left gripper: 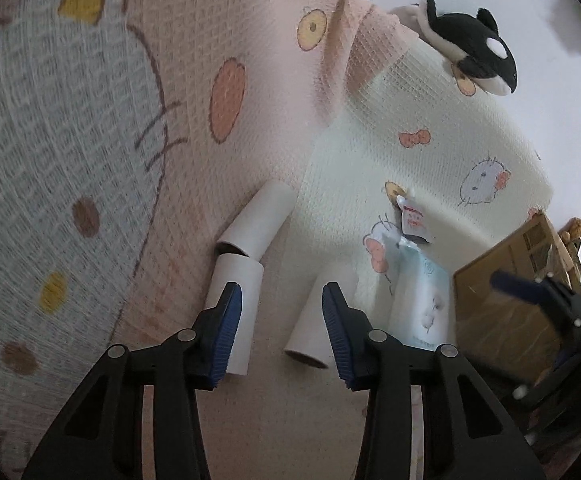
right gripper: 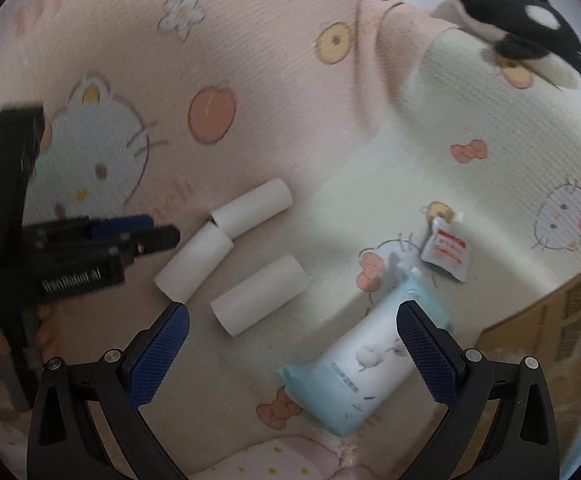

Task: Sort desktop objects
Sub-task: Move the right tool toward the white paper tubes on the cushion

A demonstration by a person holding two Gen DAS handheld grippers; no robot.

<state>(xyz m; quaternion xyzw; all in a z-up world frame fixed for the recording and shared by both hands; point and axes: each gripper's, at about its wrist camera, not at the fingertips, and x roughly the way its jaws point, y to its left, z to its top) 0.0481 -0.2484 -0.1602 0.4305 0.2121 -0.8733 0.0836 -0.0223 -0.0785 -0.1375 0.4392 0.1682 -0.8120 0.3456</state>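
Three white tubes (left gripper: pixel 250 220) lie on a pink-and-cream cartoon blanket (left gripper: pixel 90 120) as two hand-held claws tip steeply down over them. The left claw (left gripper: pixel 281 334) hangs with its blue pads about half apart; nothing is pressed between them. Seen from the left wrist, its left pad overlaps the middle tube (left gripper: pixel 236 312) and its right pad overlaps the nearest tube (left gripper: pixel 322 316), bare blanket showing in the gap. Two tubes sit end to end, touching, their long axes running in one slanted line; the third lies just beside them, roughly parallel, open end toward the camera.

The right claw (right gripper: pixel 293 354) is spread wide and grips nothing. A pale blue wipes pack (right gripper: pixel 362 368) lies on the blanket between its pads without touching either, its long axis slanting up to the right in the right wrist view. Just beyond the pack's far end rests a small white sachet (right gripper: pixel 446 254) with red print. An orca plush (right gripper: pixel 526 28) sits well apart at the blanket's far edge, head pointing right and down. A cardboard box (left gripper: pixel 506 292) stands at the right. Fingers (right gripper: pixel 46 334) of the person's left hand show beneath the left tool's black body, blurred.
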